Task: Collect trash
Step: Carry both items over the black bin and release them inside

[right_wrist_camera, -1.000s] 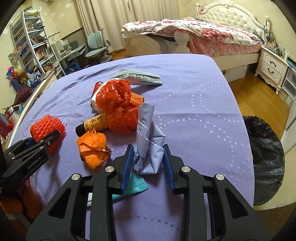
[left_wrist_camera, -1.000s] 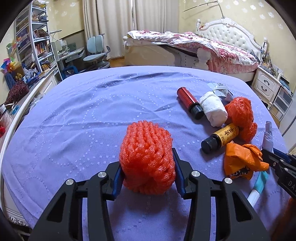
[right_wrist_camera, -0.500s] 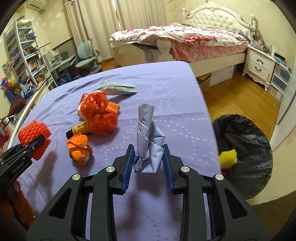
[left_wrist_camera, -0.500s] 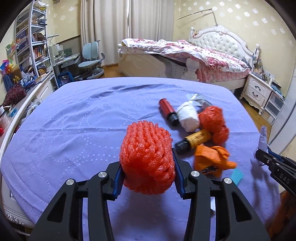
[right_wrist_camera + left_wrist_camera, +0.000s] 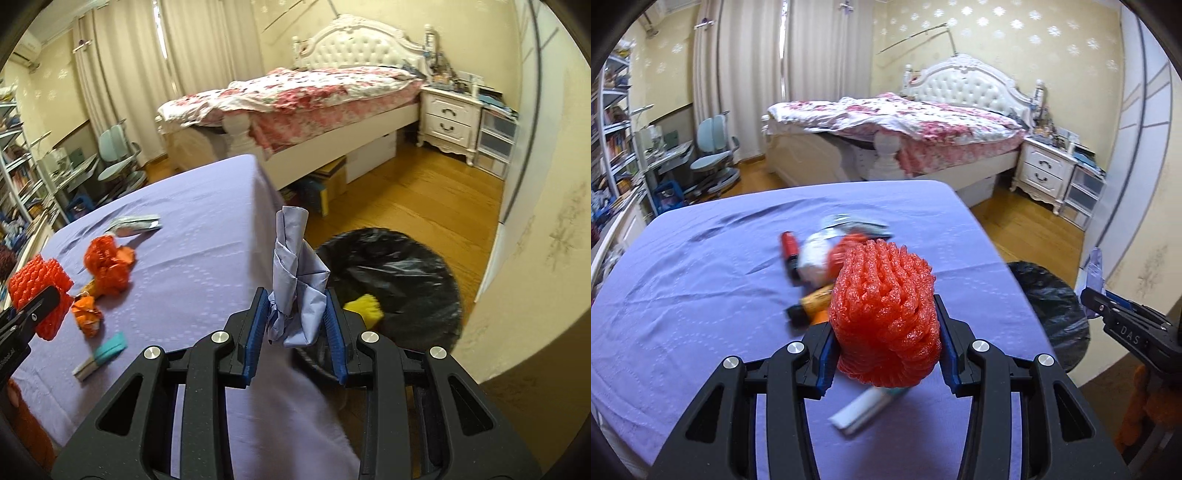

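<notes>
My left gripper [image 5: 884,352] is shut on a red foam fruit net [image 5: 884,314], held above the purple table [image 5: 683,295]. My right gripper [image 5: 297,325] is shut on a crumpled lilac paper [image 5: 295,280], out past the table's right edge and over the rim of a black-lined trash bin [image 5: 406,273]. The bin [image 5: 1052,306] stands on the floor to the right of the table, with something yellow [image 5: 364,304] inside. In the right wrist view the left gripper [image 5: 29,314] with the foam net [image 5: 40,284] shows at far left.
On the table lie a red bottle [image 5: 788,247], a white wad [image 5: 812,258], a dark bottle with a yellow label [image 5: 809,306], orange wrappers [image 5: 109,264], a teal-and-white piece [image 5: 101,356] and a flat packet [image 5: 135,223]. A bed [image 5: 295,96], nightstand [image 5: 448,118] and wooden floor lie beyond.
Both grippers have swung to the right and risen a little with their loads. The right one now hangs past the table edge above the bin; the left one has come over the trash pile.
</notes>
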`<state>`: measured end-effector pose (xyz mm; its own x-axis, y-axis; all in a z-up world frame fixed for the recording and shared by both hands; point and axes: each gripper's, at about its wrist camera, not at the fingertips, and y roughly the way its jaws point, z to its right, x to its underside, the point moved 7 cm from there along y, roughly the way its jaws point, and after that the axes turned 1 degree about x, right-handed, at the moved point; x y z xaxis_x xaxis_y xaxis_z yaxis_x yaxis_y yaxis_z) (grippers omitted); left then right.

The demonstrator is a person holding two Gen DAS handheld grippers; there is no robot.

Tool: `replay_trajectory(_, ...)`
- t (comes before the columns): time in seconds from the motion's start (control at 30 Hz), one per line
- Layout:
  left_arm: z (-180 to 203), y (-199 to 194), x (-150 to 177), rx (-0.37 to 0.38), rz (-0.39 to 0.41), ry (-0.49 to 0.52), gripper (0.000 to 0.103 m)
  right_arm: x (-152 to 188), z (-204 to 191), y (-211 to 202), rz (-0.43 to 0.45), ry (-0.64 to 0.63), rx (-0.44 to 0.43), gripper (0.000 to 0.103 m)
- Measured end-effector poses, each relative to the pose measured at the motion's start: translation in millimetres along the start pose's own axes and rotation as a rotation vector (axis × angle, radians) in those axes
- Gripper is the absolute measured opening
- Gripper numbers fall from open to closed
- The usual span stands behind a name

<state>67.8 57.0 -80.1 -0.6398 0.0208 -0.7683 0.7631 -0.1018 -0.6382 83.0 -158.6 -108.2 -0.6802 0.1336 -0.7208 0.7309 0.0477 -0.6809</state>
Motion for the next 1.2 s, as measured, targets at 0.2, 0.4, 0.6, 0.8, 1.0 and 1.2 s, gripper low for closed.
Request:
replay_trajectory(0.2,53.0,25.2,-5.9,0.081,-0.025,0.058,0.045,3.0,40.7,3.0,0.006,0.032,0.064,0.03)
replay_trajectory(0.4,95.8,48.4,-6.6,0.119,-0.04,0.123,0.045,5.1,65.7,11.4,0.007,0.046,0.091,0.03)
replay_trajectory(0.6,127.3,70.2,-11.3,0.134,-0.052,0.168,0.045,1.4,81.5,19.3,0.006,0.064,0.092,0.03)
replay_trajectory(0.8,148.1,87.9,-13.8,0.133,-0.068,0.19,0.045,-3.2,93.0,32.7,-0.007,0.073,0.103,0.018)
replay_trajectory(1.0,159.9,96.9,-12.4,0.136,-0.091,0.206,0.046,-5.4,102.3,35.3,-0.005,0.098,0.106,0.017)
replay_trajectory(1.2,169.9,100.7,-11.9,0.13,-0.092,0.227,0.052,-0.8,115.6,32.9,-0.006,0.133,0.122,0.017)
